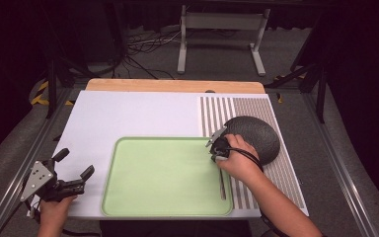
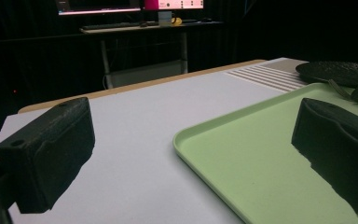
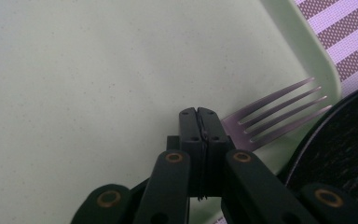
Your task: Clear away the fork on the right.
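The right gripper [image 3: 198, 116] has its jaws clenched flat together, with no gap visible between them. A fork [image 3: 279, 112] lies just beside them, its tines fanning out past the jaw tips toward the corner of the green tray [image 3: 98, 70]; whether the handle is pinched between the jaws cannot be told, since the jaws hide it. In the high view the fork's handle [image 1: 222, 185] rests along the tray's right edge, beneath the right hand [image 1: 237, 160].

The left gripper [image 1: 74, 175] hangs with its jaws released and wide apart, holding nothing, well apart from the fork, at the tray's left rim.

Judged step: placing or taking the fork at the tray's right side. The next move calls for a vertical lift that keeps the tines clear of the tray rim and the dark round plate [image 1: 254, 136] just beyond the jaws.

The tray sits on a white board [image 1: 128, 116] with a striped section [image 1: 217, 111] beyond the right jaws. Farther off lie grey carpet, cables and a metal stand [image 1: 222, 34].
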`<state>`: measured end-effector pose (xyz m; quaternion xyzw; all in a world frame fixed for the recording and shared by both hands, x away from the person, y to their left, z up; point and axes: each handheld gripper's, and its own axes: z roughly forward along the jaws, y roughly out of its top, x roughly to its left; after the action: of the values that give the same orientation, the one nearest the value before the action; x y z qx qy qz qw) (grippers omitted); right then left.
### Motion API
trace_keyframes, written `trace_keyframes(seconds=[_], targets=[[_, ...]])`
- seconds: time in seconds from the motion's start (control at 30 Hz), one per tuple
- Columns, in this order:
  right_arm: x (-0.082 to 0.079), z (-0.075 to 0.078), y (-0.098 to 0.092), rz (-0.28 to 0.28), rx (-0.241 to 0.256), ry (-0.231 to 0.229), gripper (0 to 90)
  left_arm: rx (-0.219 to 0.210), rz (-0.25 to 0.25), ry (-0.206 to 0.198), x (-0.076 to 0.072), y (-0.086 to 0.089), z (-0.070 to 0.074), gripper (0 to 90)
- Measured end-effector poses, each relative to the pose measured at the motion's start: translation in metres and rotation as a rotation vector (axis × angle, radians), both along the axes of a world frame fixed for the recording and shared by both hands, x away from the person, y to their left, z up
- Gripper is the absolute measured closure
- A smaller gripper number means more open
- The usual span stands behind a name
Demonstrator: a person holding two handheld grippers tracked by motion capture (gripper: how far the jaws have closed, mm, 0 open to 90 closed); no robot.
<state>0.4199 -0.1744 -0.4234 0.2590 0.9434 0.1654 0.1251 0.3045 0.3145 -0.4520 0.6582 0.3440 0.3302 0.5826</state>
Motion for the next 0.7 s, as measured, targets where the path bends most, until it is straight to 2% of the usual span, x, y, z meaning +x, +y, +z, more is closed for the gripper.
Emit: trace_keyframes(seconds=[0.07,0.13,0.23,0.27,0.33,0.43,0.5,0.57,0.7], targets=[[0.0,0.002,0.0,-0.001,0.034,-0.016,81.7,0.0,0.0,0.0,0.0,0.0,0.0,0.0],[-0.001,0.007,0.0,-0.006,0.08,-0.039,69.9,-0.002,0.0,0.0,0.0,0.0,0.0,0.0],[-0.003,0.015,0.002,0.0,0.148,-0.072,45.5,0.003,0.0,0.002,0.0,0.0,0.0,0.0],[-0.005,0.018,0.003,-0.009,0.187,-0.1,35.0,0.003,-0.001,0.002,0.0,0.0,0.0,0.0],[-0.007,0.024,0.004,-0.01,0.251,-0.112,24.3,0.003,0.0,0.001,0.0,0.0,0.0,0.0],[-0.014,0.037,0.005,-0.003,0.282,-0.14,19.4,0.003,-0.001,0.002,0.0,0.0,0.0,0.0],[-0.017,0.044,0.005,0.018,0.322,-0.158,16.9,0.003,0.0,0.002,0.0,0.0,0.0,0.0],[-0.019,0.046,0.005,0.029,0.33,-0.169,14.9,0.002,-0.001,0.002,0.0,0.0,0.0,0.0],[-0.024,0.055,0.002,0.063,0.378,-0.213,11.0,0.002,-0.003,0.002,0.0,0.0,0.0,0.0]])
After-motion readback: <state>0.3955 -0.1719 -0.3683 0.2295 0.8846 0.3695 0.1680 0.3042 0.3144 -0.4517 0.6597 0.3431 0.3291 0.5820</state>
